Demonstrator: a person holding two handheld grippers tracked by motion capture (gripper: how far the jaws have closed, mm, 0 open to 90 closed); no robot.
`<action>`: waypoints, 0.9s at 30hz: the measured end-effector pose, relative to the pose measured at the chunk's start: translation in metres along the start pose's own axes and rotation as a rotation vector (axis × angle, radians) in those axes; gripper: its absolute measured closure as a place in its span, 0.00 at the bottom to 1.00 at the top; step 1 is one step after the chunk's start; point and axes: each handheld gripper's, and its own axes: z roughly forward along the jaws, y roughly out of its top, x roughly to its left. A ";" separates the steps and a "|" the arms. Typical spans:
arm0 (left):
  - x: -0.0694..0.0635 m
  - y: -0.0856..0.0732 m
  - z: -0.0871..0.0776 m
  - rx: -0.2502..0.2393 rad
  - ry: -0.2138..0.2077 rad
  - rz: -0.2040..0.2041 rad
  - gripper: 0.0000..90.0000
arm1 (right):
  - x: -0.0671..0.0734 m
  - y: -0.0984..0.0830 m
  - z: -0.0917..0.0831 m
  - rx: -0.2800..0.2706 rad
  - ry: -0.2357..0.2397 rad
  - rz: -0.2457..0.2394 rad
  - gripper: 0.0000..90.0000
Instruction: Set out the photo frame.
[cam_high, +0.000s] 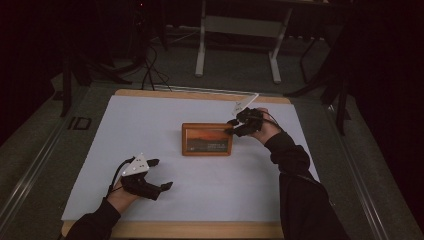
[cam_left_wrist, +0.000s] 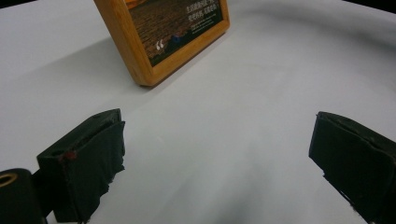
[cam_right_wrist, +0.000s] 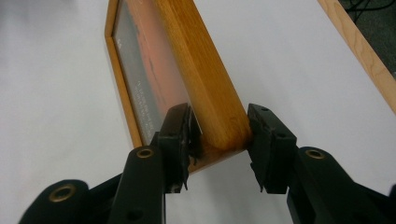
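Observation:
A wooden picture frame (cam_high: 207, 140) with an orange landscape print stands upright in the middle of the white table top (cam_high: 150, 120). My right gripper (cam_high: 231, 126) is at its upper right corner. In the right gripper view the jaws of my right gripper (cam_right_wrist: 219, 135) straddle that corner of the frame (cam_right_wrist: 196, 70), one pad at the glass front, the other just off the back, with a thin gap showing. My left gripper (cam_high: 163, 173) rests near the front left, open wide with nothing in it. In the left gripper view the frame (cam_left_wrist: 163, 37) stands beyond my left gripper (cam_left_wrist: 217, 154).
The white sheet lies on a wooden board whose rim (cam_high: 200, 95) shows at the back and front, and close to my right gripper (cam_right_wrist: 369, 60). Behind the table, a metal stand (cam_high: 200, 50) and cables (cam_high: 150, 70) are on the dark floor.

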 end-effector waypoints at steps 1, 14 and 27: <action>0.000 0.000 0.000 0.000 -0.001 -0.003 0.04 | 0.000 0.000 0.000 0.002 0.001 -0.003 0.67; 0.000 -0.001 0.000 0.005 -0.003 -0.002 0.04 | 0.010 -0.001 -0.002 -0.003 -0.042 0.057 0.46; -0.004 0.001 0.000 -0.011 -0.012 0.014 0.04 | 0.023 -0.020 -0.020 -0.122 -0.067 0.164 0.16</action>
